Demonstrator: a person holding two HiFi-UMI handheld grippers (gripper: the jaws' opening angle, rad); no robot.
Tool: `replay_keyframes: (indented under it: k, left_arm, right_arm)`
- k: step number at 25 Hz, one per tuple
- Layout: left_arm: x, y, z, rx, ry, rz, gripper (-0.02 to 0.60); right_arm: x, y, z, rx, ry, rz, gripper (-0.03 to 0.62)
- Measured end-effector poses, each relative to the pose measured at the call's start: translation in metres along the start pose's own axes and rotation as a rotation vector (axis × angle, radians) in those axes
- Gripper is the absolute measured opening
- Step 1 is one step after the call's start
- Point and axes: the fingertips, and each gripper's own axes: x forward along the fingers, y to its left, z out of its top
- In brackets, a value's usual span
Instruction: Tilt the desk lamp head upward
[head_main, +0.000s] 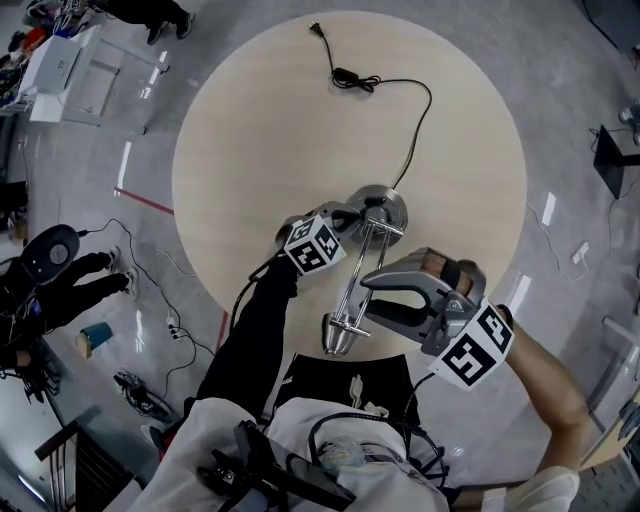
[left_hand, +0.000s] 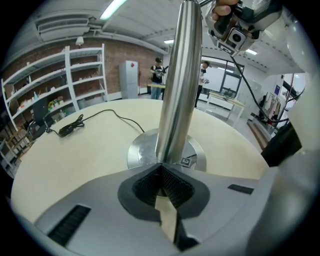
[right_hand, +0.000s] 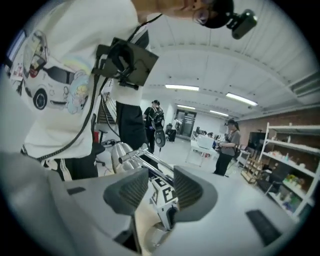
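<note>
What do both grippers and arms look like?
The left gripper and right gripper are grey, with dark ribbed pads and a white cube with black square markers each. The left sleeve is long and black, the right sleeve short and white.

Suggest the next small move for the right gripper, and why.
Probably ease the right gripper over to the lamp head so its jaws bracket it, then close. The jaws stand apart with nothing between the pads. The head sits close by, untouched. The left gripper is clamped on the post near the base, which should steady it for the tilt.
</note>
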Motion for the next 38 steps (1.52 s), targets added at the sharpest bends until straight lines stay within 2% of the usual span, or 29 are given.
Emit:
replay_keyframes:
  k: [6, 15, 29, 38]
  left_arm:
    - [0.002, -0.002, 0.001, -0.002, 0.017, 0.006, -0.009]
    - [0.003, -0.003, 0.002, -0.006, 0.023, 0.007, -0.009]
    - [0.0, -0.005, 0.004, 0.013, 0.031, 0.003, -0.009]
    - [0.0, -0.007, 0.002, 0.004, 0.025, 0.008, -0.009]
  right_arm:
    - [-0.02, -0.025, 0.015, 0.252, -0.169, 0.004, 0.144]
    - [-0.031, -0.043, 0.016, 0.497, -0.271, 0.01, 0.148]
    - [-0.039, -0.056, 0.023, 0.628, -0.35, 0.012, 0.158]
    - [-0.038, -0.054, 0.02, 0.637, -0.35, 0.032, 0.163]
